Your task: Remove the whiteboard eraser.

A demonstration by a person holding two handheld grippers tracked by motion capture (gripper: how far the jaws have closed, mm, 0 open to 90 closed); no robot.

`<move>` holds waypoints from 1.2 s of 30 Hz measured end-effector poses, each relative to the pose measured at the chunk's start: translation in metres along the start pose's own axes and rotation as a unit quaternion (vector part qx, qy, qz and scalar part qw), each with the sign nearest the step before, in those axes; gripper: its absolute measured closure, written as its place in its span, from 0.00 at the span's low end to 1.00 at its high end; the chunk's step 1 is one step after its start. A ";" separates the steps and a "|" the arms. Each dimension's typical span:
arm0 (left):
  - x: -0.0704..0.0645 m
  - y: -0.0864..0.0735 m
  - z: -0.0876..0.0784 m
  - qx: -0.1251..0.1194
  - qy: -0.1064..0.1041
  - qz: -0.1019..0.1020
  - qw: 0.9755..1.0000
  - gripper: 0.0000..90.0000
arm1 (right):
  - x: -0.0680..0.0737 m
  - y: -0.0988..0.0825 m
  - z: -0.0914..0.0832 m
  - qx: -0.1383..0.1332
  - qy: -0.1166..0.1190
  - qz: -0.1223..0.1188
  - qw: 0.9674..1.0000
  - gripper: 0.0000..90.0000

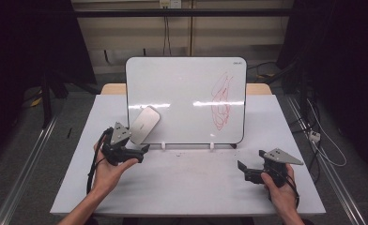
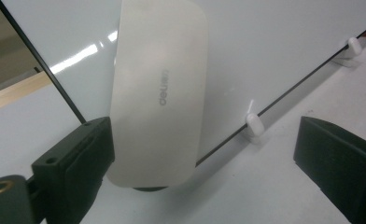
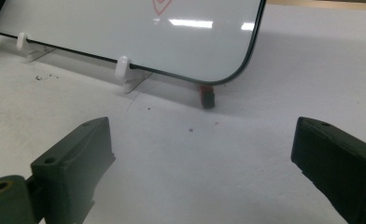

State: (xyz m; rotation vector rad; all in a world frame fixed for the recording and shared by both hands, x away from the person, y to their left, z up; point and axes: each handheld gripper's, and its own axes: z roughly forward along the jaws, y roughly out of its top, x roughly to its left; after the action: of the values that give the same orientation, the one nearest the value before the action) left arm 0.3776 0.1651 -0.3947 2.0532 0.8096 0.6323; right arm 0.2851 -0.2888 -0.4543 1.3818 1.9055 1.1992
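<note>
Left gripper: jaws spread wide, empty, lower left of the high view. Eraser: just ahead of it, against the whiteboard's lower-left corner, long axis tilted up-right. Right gripper: open, idle, well apart.

The room is dark around the edges. Light from above makes bright shiny stripes on the whiteboard. The desk is well lit. Close-up claws look a bit blurry.
</note>
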 end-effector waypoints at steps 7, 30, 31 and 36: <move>-0.001 0.014 0.007 0.009 0.044 0.040 0.998 0.09 | -0.001 0.000 0.002 0.000 0.003 0.002 1.000 0.05; 0.002 0.024 0.043 0.048 0.083 0.068 0.993 0.22 | 0.003 0.003 0.007 0.004 0.012 -0.007 1.000 0.05; 0.002 0.024 0.044 0.046 0.084 0.066 0.993 0.24 | 0.003 0.003 0.007 0.004 0.012 -0.006 1.000 0.05; 0.000 0.026 0.049 0.064 0.082 0.083 0.991 0.32 | 0.004 0.003 0.008 0.004 0.013 -0.009 1.000 0.05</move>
State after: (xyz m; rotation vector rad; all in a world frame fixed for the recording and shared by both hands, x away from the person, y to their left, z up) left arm 0.4189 0.1288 -0.3997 2.2226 0.7950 0.8701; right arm 0.2915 -0.2823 -0.4547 1.3578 1.9376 1.2073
